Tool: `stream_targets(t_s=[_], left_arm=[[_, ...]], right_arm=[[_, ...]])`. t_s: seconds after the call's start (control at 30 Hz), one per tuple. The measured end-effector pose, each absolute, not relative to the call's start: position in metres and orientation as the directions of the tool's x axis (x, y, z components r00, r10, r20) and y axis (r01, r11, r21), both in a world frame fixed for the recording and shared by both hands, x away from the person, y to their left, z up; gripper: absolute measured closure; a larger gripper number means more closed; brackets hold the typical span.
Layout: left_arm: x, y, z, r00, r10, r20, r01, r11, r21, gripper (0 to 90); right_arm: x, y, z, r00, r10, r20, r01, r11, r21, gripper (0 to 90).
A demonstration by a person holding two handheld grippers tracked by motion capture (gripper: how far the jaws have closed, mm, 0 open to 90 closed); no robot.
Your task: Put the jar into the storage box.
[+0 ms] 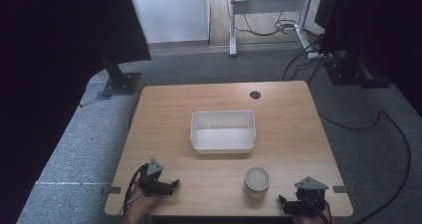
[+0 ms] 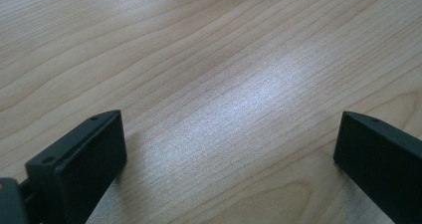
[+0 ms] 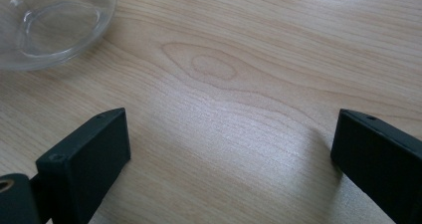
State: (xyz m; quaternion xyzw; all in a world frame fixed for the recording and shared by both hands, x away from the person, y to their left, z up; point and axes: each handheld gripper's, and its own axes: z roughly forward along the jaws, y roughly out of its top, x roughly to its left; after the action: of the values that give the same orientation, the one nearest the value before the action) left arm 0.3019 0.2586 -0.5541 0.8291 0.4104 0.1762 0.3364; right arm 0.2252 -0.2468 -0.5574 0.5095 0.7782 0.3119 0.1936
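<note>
Wooden table (image 1: pixel 164 109) seen from the high view, with a white tub (image 1: pixel 223 130) at its centre, used here as the landmark. The tub is open-topped and rectangular; nothing can be made out inside it.

Glass jar (image 1: pixel 257 182): on the table, nearer the person than the tub and a little to its right, well apart from it. Upright, with a pale top. Whether that top is a lid or an open mouth is hard to tell at this resolution. In the right gripper view only a clear rounded part of the jar (image 3: pixel 52 22) appears at the upper left corner, cut off by the frame edge.

Left gripper (image 1: pixel 166 186): near the table's front edge, to the tub's near left, well apart from it. Its own view shows the left gripper (image 2: pixel 229 149) with jaws spread wide over bare wood, nothing between them.

Right gripper (image 1: pixel 288 204): at the front edge, to the tub's near right, just right of the jar and not touching it. Its own view shows the right gripper (image 3: pixel 231 149) with jaws also spread wide, only wood grain between them.

The hands are mostly cut off by the bottom of the high view. A small dark round hole (image 1: pixel 255 95) sits beyond the tub near the far edge.
</note>
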Motion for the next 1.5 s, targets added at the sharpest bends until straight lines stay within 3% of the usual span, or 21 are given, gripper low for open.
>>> stream_targets(t_s=[1.5], left_arm=[[0.304,0.259,-0.554,0.578,0.816,0.017,0.574,-0.421,0.703,0.0]], right_arm=[[0.212,-0.242,-0.537,-0.485,0.873,0.044,0.607,0.301,0.736,0.0]])
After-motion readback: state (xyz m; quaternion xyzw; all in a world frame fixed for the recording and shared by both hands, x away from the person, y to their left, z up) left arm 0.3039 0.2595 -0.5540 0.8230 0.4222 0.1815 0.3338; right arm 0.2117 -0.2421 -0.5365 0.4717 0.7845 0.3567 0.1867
